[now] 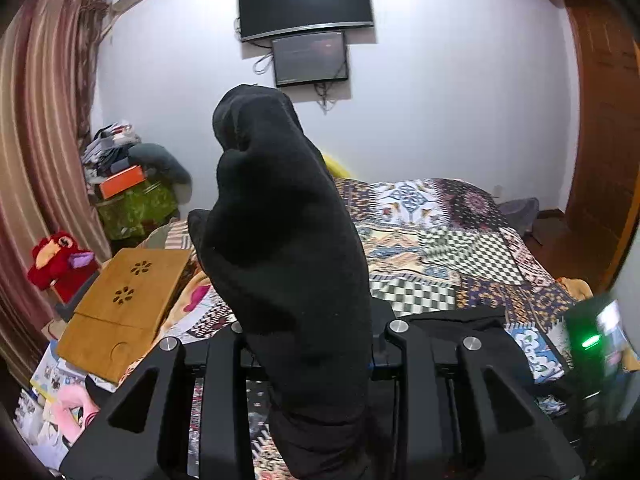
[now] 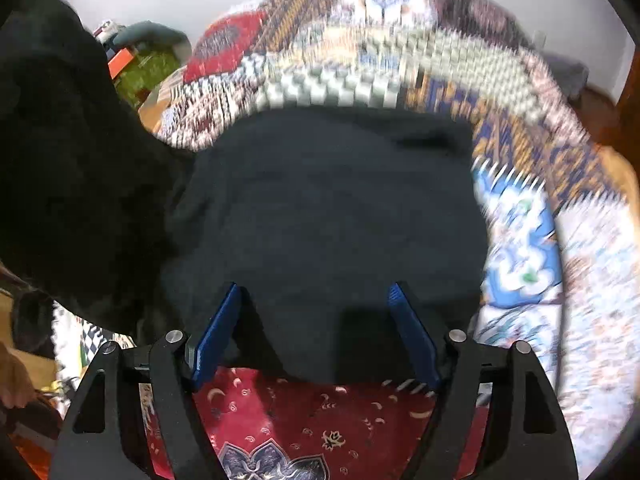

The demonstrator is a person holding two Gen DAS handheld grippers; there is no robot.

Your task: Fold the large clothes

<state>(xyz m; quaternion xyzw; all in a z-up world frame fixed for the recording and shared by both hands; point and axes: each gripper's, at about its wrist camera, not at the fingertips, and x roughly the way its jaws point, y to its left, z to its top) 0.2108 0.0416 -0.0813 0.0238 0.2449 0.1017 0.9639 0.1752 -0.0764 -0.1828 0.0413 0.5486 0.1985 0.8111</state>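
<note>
Left gripper [image 1: 308,344] is closed on a black garment [image 1: 280,248], a thick bunch of the cloth rising from between its fingers and standing up in front of the left wrist camera. Right gripper [image 2: 316,332] hangs with its blue pads [image 2: 218,336] spread wide and nothing between them, just above the flat part of the same garment, which lies spread on the bed [image 2: 520,152]. A red patterned cloth [image 2: 304,428] shows beneath the right gripper, at the near edge of the garment. To the left in the right wrist view, the lifted part of the garment hangs as a dark mass. Beyond, a patchwork quilt [image 1: 440,240] covers the bed. A wooden lap tray [image 1: 128,304] lies at the bed's left side, beside a red plush toy [image 1: 56,260]. Two dark screens [image 1: 304,0] hang on the far wall.
</note>
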